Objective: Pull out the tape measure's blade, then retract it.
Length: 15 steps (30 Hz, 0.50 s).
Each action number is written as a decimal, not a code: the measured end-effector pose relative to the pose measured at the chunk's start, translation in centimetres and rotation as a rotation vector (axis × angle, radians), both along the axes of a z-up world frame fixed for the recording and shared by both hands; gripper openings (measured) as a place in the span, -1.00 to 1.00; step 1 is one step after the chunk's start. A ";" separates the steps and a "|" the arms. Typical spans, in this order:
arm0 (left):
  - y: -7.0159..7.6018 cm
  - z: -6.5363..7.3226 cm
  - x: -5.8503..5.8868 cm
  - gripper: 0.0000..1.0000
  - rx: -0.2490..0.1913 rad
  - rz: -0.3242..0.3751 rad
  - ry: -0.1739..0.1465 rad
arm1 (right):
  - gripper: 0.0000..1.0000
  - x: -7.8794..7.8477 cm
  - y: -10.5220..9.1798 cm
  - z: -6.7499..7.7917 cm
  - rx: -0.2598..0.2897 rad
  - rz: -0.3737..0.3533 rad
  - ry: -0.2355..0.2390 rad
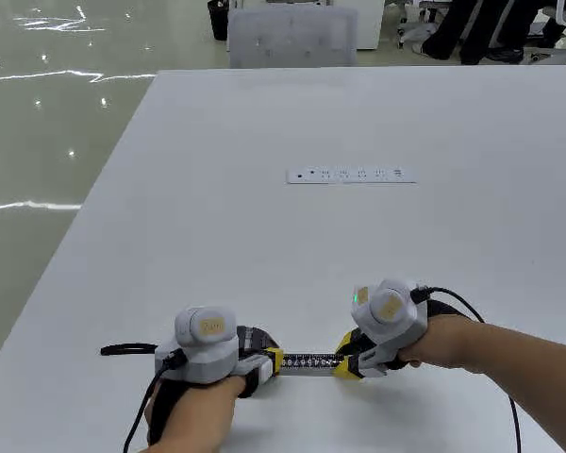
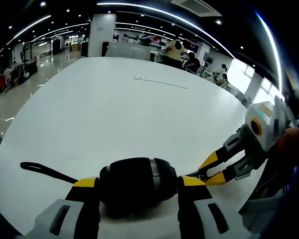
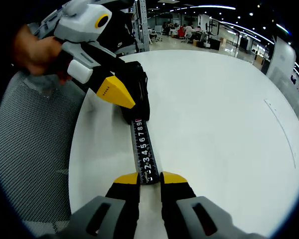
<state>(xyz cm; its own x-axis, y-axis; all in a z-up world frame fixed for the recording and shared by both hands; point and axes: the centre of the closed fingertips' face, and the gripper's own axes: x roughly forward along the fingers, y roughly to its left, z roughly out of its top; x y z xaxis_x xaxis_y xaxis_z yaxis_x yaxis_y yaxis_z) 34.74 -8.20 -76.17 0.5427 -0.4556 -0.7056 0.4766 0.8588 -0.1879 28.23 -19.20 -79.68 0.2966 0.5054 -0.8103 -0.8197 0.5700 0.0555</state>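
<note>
1. The tape measure (image 2: pixel 137 185) has a black body and lies at the near edge of the white bench (image 1: pixel 264 245), low in the head view.
2. The left gripper (image 2: pixel 138 182) has its 2 yellow-tipped fingers (image 2: pixel 84 183) clenched on the tape measure, 1 finger on each side of it.
3. A black strap (image 2: pixel 40 169) goes out from the tape measure to the left and lies flat on the bench.
4. The blade (image 3: pixel 142 142) is out of the tape measure for a short piece and runs straight to the right gripper (image 3: pixel 149 177). Black numbers are printed on it.
5. The fingers of the right gripper are closed on the free end of the blade, so this end sits between the 2 yellow tips.
6. In the head view the 2 grippers are near each other with their tips facing, and the blade runs between them, low over the bench. I cannot tell if the blade touches the surface.
7. The left hand (image 1: pixel 193 411) and the right hand (image 1: pixel 434 344) each hold 1 gripper from behind.
8. A white power strip (image 1: pixel 351 175) lies farther away, about in the middle of the bench, well apart from the grippers.
</note>
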 end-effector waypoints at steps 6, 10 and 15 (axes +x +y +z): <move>-0.3 -0.6 0.3 0.27 0.041 -0.005 -0.032 | -0.72 0.0 0.0 0.0 -0.009 0.001 0.001; -0.4 -0.5 0.3 0.28 0.042 -0.015 -0.059 | -0.72 0.0 0.0 0.0 -0.012 0.001 -0.002; -0.4 -0.6 0.5 0.26 0.072 -0.038 -0.095 | -0.72 0.0 0.1 -0.1 -0.012 0.002 0.001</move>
<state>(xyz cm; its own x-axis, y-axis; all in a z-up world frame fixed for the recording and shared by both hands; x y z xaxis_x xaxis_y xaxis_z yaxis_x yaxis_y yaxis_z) 35.20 -8.62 -76.75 0.5922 -0.4273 -0.6832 0.5216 0.8495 -0.0791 28.21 -19.12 -79.73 0.2948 0.4961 -0.8167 -0.8211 0.5687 0.0490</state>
